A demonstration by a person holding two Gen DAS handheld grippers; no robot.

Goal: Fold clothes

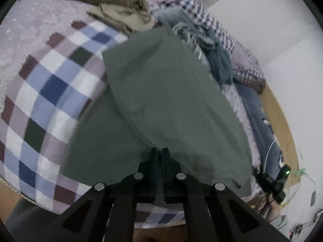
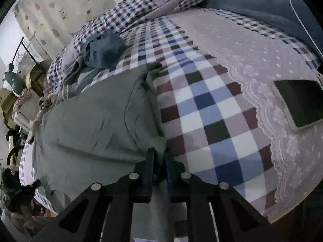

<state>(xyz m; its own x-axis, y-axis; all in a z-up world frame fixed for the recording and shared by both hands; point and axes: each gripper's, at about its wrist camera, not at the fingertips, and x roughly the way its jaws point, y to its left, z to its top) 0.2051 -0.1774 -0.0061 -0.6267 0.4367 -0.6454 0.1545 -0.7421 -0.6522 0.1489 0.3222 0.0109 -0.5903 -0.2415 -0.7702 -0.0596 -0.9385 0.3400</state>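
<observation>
A grey-green garment (image 1: pixel 165 92) lies spread on the checked bedspread (image 1: pixel 50 84), partly folded over itself. My left gripper (image 1: pixel 160 151) is shut on its near edge. In the right wrist view the same garment (image 2: pixel 97 117) lies to the left, bunched along its right side. My right gripper (image 2: pixel 160 155) is shut on a fold of the garment's near corner, with cloth pinched between the fingers.
A beige garment (image 1: pixel 121 4) and a crumpled blue one (image 1: pixel 218 58) lie at the far side of the bed. A blue cloth (image 2: pixel 105 50) lies beyond the grey garment. A phone (image 2: pixel 300 102) rests on the lace-edged lilac cover. A blue pillow (image 2: pixel 262 2) is behind.
</observation>
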